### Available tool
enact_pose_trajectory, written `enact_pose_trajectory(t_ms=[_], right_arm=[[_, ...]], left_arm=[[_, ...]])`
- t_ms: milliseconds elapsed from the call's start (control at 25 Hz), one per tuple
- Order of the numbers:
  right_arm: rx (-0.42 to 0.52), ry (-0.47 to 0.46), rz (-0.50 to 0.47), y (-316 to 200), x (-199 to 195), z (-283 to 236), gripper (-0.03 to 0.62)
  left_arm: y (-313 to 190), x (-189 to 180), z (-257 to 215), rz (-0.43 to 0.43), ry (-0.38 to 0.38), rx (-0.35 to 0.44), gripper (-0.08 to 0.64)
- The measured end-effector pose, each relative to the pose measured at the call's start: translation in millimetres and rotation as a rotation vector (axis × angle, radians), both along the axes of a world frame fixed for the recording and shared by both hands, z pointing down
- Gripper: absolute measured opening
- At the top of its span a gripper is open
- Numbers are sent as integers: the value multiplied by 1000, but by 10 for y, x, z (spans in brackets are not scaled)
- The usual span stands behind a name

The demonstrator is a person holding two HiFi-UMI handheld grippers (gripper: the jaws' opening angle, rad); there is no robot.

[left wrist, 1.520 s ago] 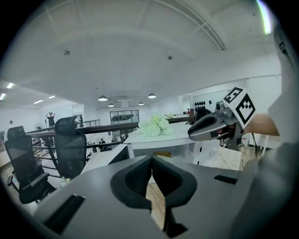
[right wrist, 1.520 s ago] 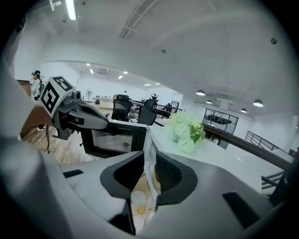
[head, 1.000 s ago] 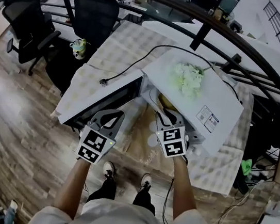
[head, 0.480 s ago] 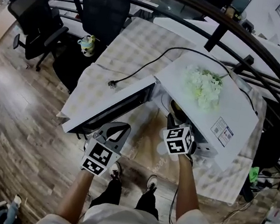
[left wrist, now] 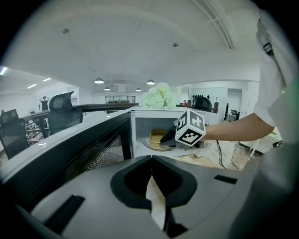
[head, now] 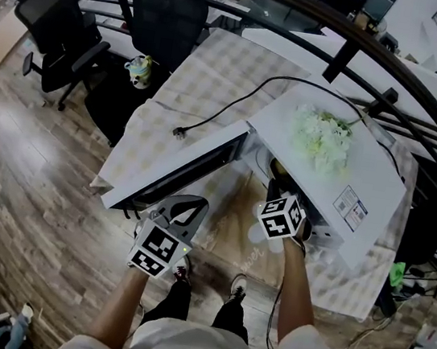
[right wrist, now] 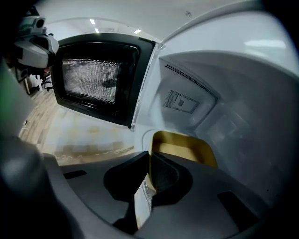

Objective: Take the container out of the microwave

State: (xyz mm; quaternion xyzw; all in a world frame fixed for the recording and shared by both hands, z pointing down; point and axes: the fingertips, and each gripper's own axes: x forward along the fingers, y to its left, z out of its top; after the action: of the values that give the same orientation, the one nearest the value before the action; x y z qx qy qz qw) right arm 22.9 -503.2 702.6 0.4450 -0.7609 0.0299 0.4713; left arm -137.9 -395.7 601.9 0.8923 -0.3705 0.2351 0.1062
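Note:
The white microwave (head: 343,160) stands on the table with its door (head: 179,168) swung open to the left. Inside, on the turntable, sits a yellow container (right wrist: 187,147), also seen as the yellow container (left wrist: 158,138) in the left gripper view. My right gripper (right wrist: 149,156) reaches into the cavity, its jaws closing on the container's near wall, which runs between them. In the head view the right gripper (head: 275,185) hides most of the container (head: 277,169). My left gripper (head: 196,202) hangs in front of the door, shut, with nothing in it.
A bunch of white flowers (head: 319,140) lies on top of the microwave. The black power cable (head: 219,113) trails unplugged across the checked tablecloth (head: 182,91). Two office chairs (head: 165,15) stand beyond the table, and a curved black railing (head: 367,50) runs behind it.
My right gripper has dropped lower and gone further into the microwave mouth, over the container. The left gripper has sunk slightly in front of the door.

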Motion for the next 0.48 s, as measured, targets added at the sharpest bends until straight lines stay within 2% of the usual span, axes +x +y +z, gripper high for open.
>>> enact_pose_trajectory(t_ms=[480], right_arm=[[-23, -63, -67, 574, -338, -246, 31]], left_arm=[[250, -10, -270, 28, 30, 55, 18]])
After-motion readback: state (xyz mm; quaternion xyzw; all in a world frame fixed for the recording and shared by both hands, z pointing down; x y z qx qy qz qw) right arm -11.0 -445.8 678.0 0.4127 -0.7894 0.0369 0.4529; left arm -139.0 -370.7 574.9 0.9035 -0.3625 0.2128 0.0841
